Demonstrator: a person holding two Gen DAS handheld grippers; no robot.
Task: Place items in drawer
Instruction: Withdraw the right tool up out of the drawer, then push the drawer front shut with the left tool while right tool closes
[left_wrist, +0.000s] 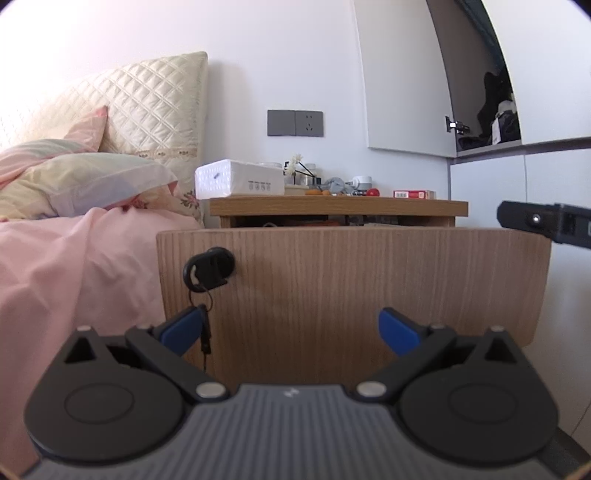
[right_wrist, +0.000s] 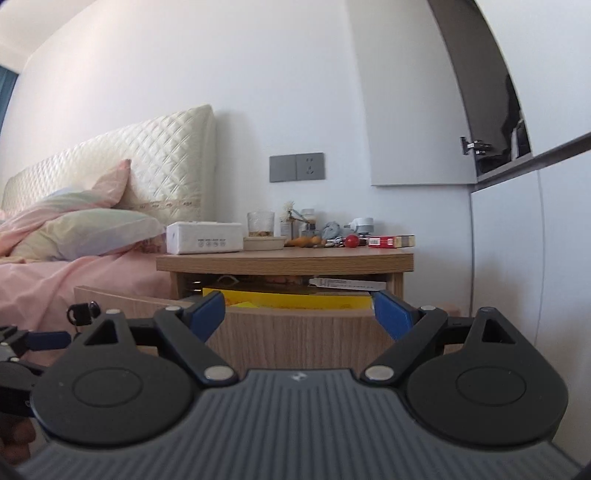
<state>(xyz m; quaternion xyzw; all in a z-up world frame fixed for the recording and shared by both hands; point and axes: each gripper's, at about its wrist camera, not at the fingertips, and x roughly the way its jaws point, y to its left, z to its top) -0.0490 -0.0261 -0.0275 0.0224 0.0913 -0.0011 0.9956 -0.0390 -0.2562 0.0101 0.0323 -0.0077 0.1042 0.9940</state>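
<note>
One wooden nightstand drawer pulled out at frame centre, one yellow packet inside, one keyed lock centre-left, left gripper jaws spread empty, right gripper jaws spread empty, one tissue box, one red box on top.

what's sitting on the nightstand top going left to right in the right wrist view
white box → glass cup → small bottles with a flower sprig → grey cloth → red ball → red and white packet
</note>
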